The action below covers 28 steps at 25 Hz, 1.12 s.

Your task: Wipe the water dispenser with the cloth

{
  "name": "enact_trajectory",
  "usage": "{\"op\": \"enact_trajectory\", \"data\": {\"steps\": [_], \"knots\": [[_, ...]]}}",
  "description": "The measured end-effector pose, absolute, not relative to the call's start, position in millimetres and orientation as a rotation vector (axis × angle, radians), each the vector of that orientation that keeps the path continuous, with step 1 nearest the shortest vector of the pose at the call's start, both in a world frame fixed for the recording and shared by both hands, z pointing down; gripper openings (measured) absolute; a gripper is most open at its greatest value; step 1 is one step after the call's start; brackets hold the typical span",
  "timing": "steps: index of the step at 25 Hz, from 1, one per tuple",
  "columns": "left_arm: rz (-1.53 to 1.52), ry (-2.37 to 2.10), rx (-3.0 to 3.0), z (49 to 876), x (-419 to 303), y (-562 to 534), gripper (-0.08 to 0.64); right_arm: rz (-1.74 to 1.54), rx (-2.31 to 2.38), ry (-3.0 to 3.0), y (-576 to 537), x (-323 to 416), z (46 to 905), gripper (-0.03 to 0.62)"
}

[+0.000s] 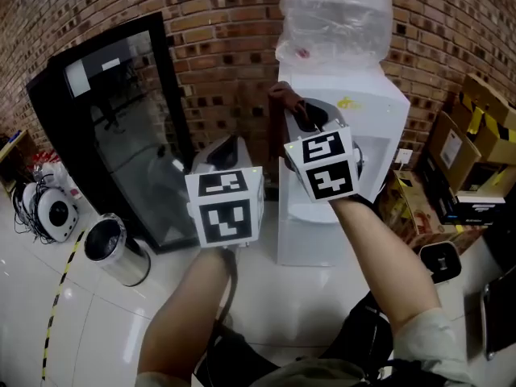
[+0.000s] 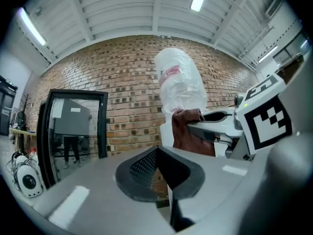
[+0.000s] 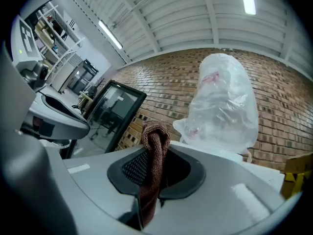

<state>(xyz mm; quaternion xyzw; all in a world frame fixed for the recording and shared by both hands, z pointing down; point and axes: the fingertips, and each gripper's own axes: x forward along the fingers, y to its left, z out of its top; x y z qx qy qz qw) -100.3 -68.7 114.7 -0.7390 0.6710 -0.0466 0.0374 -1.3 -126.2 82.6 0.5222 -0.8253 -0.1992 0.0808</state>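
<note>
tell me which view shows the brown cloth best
Right gripper view: the brown terry cloth stands close and central, pinched in the right tongs. Left gripper view shows it side-on, farther off; head view shows only a bit.

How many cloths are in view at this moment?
1. The brown cloth is clamped between the fingers of the right gripper, in front of the water dispenser. The left gripper holds none; others may be hidden.
</note>
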Motion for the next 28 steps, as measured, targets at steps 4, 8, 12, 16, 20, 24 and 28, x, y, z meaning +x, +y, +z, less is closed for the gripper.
{"op": "enact_trajectory", "data": {"steps": [4, 8, 12, 16, 20, 24, 28], "knots": [[-0.165, 2.041, -2.283, 122.7, -87.0, -80.9, 0.000, -0.562, 1.597, -2.459, -137.8, 14.3, 88.8, 0.072], [-0.165, 2.006, -2.312, 126.5, -58.6, -91.9, 0.000, -0.562, 1.630, -2.450, -140.7, 40.2, 85.6, 0.072], [-0.165, 1.931, -2.358, 124.9, -20.6, -97.0, 0.000, -0.557, 1.688, -2.427, -140.1, 73.8, 79.8, 0.072], [-0.164, 1.853, -2.401, 120.0, 18.1, -97.6, 0.000, -0.546, 1.747, -2.392, -138.9, 109.2, 76.6, 0.072], [-0.159, 1.756, -2.454, 116.3, 61.9, -94.8, 0.000, -0.526, 1.828, -2.333, -136.1, 152.5, 75.8, 0.072], [-0.162, 1.666, -2.509, 117.4, 103.6, -92.6, 0.000, -0.493, 1.905, -2.267, -135.9, 199.2, 75.2, 0.072], [-0.183, 1.598, -2.546, 124.5, 139.6, -90.0, 0.000, -0.443, 1.968, -2.215, -137.1, 242.3, 81.9, 0.072]]}}
